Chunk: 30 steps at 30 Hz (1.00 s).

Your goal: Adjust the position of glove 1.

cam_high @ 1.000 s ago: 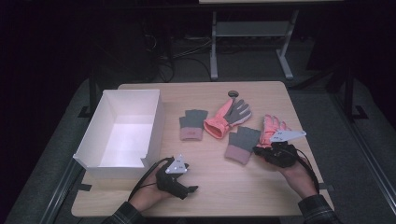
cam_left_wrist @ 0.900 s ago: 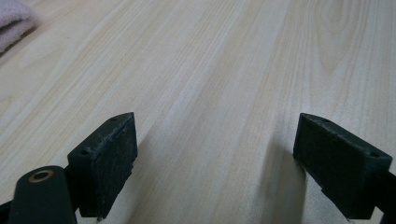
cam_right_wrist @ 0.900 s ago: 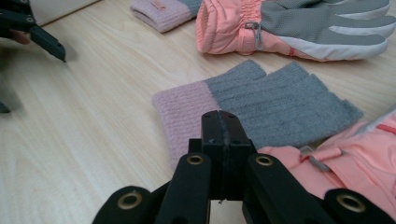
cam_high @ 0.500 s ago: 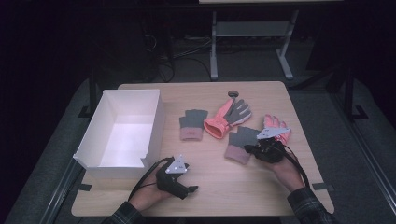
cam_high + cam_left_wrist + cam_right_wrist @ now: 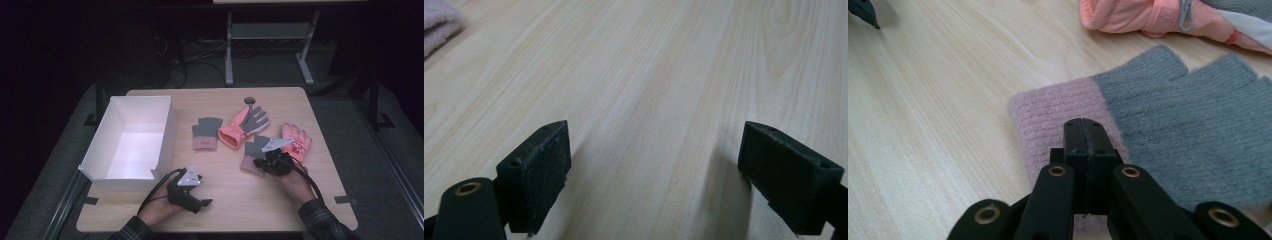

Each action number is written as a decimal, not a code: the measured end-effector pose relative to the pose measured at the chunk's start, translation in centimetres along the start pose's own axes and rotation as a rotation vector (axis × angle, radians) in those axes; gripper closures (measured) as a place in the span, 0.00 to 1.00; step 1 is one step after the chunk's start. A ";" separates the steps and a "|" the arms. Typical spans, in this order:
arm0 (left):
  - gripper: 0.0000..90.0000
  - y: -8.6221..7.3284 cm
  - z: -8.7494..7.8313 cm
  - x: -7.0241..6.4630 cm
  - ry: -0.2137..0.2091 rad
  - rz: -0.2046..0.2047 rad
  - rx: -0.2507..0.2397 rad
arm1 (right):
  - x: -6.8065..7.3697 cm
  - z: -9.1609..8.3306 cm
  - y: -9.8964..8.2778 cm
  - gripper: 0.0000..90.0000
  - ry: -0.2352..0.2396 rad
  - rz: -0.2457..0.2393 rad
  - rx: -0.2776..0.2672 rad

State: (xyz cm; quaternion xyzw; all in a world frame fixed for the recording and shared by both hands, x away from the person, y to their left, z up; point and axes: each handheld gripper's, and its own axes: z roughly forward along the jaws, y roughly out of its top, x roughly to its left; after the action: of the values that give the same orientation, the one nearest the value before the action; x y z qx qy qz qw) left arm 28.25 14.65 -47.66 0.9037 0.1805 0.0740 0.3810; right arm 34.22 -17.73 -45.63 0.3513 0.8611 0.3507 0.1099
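A knit fingerless glove [image 5: 254, 149], grey with a pink cuff [image 5: 1048, 107], lies right of the table's middle. My right gripper [image 5: 261, 163] hovers just over that cuff, and in the right gripper view its jaws [image 5: 1083, 126] are pressed together with nothing between them. A matching knit glove [image 5: 206, 133] lies further left. A pink and grey padded glove [image 5: 245, 125] lies between the two, and a second pink padded glove [image 5: 298, 141] lies to the right. My left gripper [image 5: 202, 203] rests low on the bare wood near the front edge, its jaws [image 5: 654, 165] wide apart and empty.
A white open box [image 5: 165, 134] stands on the left part of the wooden table [image 5: 235, 215]. A small dark round hole [image 5: 249, 100] sits near the table's far edge. Dark floor and a metal stand lie beyond.
My right gripper has moved left and slightly down, from beside the right pink glove to over the knit glove's cuff. The left gripper has stayed put.
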 end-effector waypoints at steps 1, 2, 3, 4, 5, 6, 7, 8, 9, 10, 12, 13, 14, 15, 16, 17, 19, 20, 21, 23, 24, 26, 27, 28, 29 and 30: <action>0.14 0.0 0.0 0.0 0.000 0.000 0.000 | 0.0 0.0 0.0 1.00 -0.001 -0.004 0.000; 0.14 0.0 0.0 0.0 0.000 0.000 -0.001 | 0.1 0.0 0.0 1.00 0.001 -0.002 0.000; 0.14 0.0 0.0 0.0 0.000 0.000 -0.001 | 0.1 0.0 0.0 1.00 0.004 0.000 0.001; 0.14 0.0 0.0 0.0 0.000 0.000 -0.001 | 0.1 0.0 0.0 1.00 0.005 0.001 0.003; 0.14 0.0 0.0 0.0 0.000 0.001 -0.002 | 0.2 0.0 0.0 1.00 0.007 0.002 0.006; 0.14 0.0 0.0 0.0 -0.001 0.000 -0.002 | 0.2 0.1 -0.1 1.00 0.008 0.000 0.004; 0.14 0.0 0.0 0.0 0.000 0.000 -0.002 | 0.3 0.1 -0.1 1.00 0.011 -0.001 0.003; 0.14 0.0 0.0 0.0 0.000 0.000 -0.002 | 0.4 0.1 -0.1 1.00 0.013 -0.002 0.003; 0.14 0.0 0.0 0.0 -0.002 0.000 -0.004 | 0.4 0.1 -0.1 1.00 0.018 -0.008 0.002; 0.14 0.0 0.0 0.0 -0.001 0.000 -0.003 | 0.6 0.1 -0.1 1.00 0.026 -0.007 0.004; 0.14 0.0 0.0 0.0 0.000 0.000 -0.001 | 0.7 0.1 -0.1 1.00 0.030 -0.007 0.004; 0.14 0.0 0.0 0.0 0.000 0.000 -0.002 | 1.0 0.1 -0.1 1.00 0.040 -0.014 0.003; 0.14 0.0 0.0 0.0 0.000 -0.001 -0.001 | 1.2 0.1 -0.1 1.00 0.048 -0.015 0.005; 0.14 0.0 0.0 0.0 0.000 0.000 -0.002 | 1.4 0.1 -0.1 1.00 0.052 -0.017 0.007; 0.14 0.0 0.0 0.0 0.000 0.000 -0.002 | 1.6 0.1 -0.1 1.00 0.063 -0.017 0.009; 0.14 0.0 0.0 0.0 0.000 0.000 -0.002 | 1.6 0.1 -0.1 1.00 0.063 -0.017 0.009; 0.14 0.0 0.0 0.0 0.000 0.000 -0.004 | 2.0 0.1 0.0 1.00 0.071 -0.035 0.009; 0.14 0.0 0.0 0.0 0.000 0.000 -0.004 | 2.4 0.2 -0.1 1.00 0.075 -0.036 0.007; 0.14 0.0 0.0 0.0 0.000 -0.002 -0.003 | 2.5 0.2 -0.1 1.00 0.083 -0.036 0.008; 0.14 0.0 0.0 0.0 0.000 0.000 -0.004 | 2.7 0.2 -0.1 1.00 0.091 -0.038 0.008; 0.14 0.0 0.0 0.0 0.000 -0.001 -0.005 | 2.9 0.2 -0.1 1.00 0.100 -0.038 0.010; 0.14 0.0 0.0 0.0 0.004 0.004 -0.002 | 3.2 0.2 -0.1 1.00 0.116 -0.046 0.011; 0.14 0.0 0.0 0.0 0.004 0.004 -0.003 | 3.4 0.2 -0.1 1.00 0.125 -0.049 0.014; 0.14 0.0 0.0 0.0 0.004 0.005 -0.004 | 3.7 0.2 -0.1 1.00 0.128 -0.061 0.021; 0.14 0.0 0.0 0.0 0.004 0.005 -0.004 | 3.8 0.2 -0.1 1.00 0.128 -0.064 0.014; 0.14 0.0 0.0 0.0 0.004 0.005 -0.004 | 3.8 0.2 -0.1 1.00 0.128 -0.064 0.014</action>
State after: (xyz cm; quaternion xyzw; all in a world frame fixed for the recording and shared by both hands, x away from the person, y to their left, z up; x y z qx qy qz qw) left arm 28.28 14.65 -47.69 0.9033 0.1788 0.0770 0.3823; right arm 31.50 -15.05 -45.61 0.3014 0.8795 0.3629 0.0634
